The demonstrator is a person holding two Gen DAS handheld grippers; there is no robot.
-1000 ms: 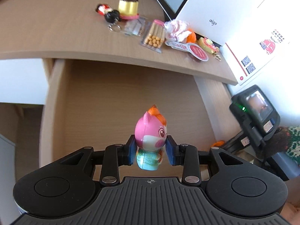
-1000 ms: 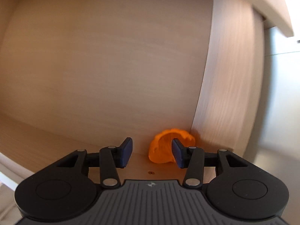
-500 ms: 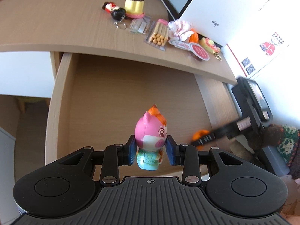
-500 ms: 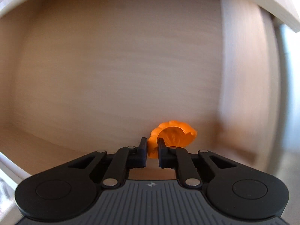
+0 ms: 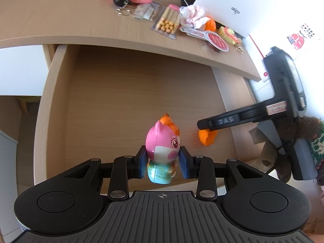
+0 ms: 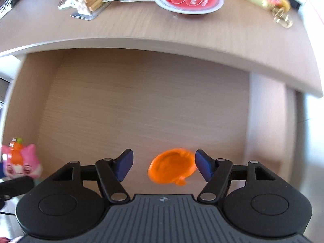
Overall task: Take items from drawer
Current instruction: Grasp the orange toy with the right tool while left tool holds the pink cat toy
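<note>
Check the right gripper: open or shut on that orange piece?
Open. The right gripper has just been opening; the orange piece sits between its blue pads, touching neither.

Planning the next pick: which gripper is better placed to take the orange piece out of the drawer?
Right. The right gripper hangs open with the orange piece between its pads, its jaws having just been opening. The left gripper is shut on the pink pig toy.

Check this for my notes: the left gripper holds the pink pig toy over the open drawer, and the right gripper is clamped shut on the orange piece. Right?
Not quite. The right gripper is open; its jaws have just been opening, and the orange piece sits between them unpressed, as the right wrist view shows. The left gripper does hold the pink pig toy over the open drawer.
</note>
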